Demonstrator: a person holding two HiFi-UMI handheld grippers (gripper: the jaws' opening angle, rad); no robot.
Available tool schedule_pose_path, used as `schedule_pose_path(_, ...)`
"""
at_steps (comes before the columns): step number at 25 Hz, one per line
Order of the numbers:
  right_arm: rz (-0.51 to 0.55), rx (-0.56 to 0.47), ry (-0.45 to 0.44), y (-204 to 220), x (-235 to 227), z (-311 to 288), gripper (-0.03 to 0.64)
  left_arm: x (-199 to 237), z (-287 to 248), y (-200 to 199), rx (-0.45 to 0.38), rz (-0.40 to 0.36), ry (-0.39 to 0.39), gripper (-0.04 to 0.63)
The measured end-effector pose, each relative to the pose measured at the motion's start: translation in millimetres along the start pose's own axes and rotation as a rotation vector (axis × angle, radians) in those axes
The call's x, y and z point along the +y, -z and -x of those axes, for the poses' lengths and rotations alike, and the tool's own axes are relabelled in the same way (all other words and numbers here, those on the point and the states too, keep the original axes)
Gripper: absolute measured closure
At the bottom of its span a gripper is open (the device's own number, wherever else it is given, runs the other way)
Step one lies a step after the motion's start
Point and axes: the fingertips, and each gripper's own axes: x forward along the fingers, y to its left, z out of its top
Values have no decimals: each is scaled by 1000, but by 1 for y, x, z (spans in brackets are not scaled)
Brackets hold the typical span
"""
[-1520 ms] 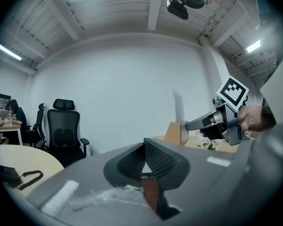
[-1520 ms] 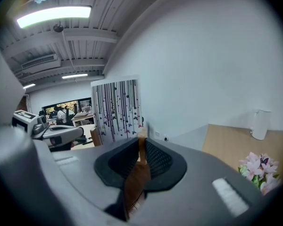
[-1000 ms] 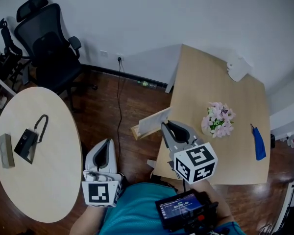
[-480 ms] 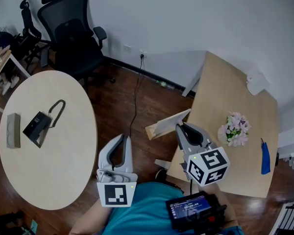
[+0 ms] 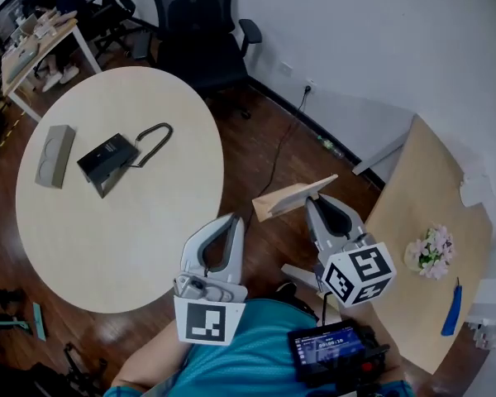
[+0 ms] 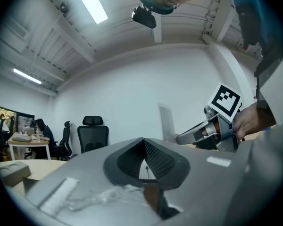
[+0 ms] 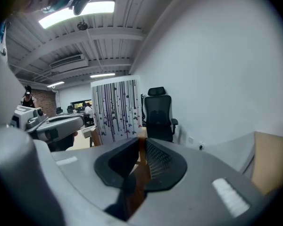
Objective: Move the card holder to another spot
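The card holder is a small wooden base with an upright white card streaked in purple. My right gripper is shut on the wooden base and holds it over the wooden floor, between the two tables. The left gripper is shut and empty beside it, just off the near edge of the round table. In the left gripper view the shut jaws point level at the wall, and the right gripper shows to their right.
On the round table lie a black pouch with a loop strap and a grey box. A black office chair stands behind it. A rectangular table at right carries flowers and a blue object. A cable runs across the floor.
Both grippers have swung left, away from the rectangular table and toward the round one, the right still carrying the card holder. The round table now fills the left centre of the head view.
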Motion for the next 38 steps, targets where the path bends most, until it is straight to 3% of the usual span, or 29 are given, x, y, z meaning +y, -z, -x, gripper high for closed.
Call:
schedule_pose_path(8, 70, 6, -232, 2, 103, -111, 580, 74, 49, 17, 56, -6, -145, 587)
schedule_pose_path(15, 113, 36, -337, 25, 161, -191, 580, 110, 67, 27, 84, -8, -237, 587)
schedule_pose_path(25, 135, 137, -335, 99, 169, -264, 580, 127, 67, 39, 116, -50, -269, 586)
schedule_pose_path(34, 182, 190, -327, 146, 174, -294, 580, 133, 63, 46, 132, -68, -260, 586)
schedule_pose_path(38, 177, 216, -306, 164, 171, -296, 580, 130, 59, 43, 121, -109, -240, 586)
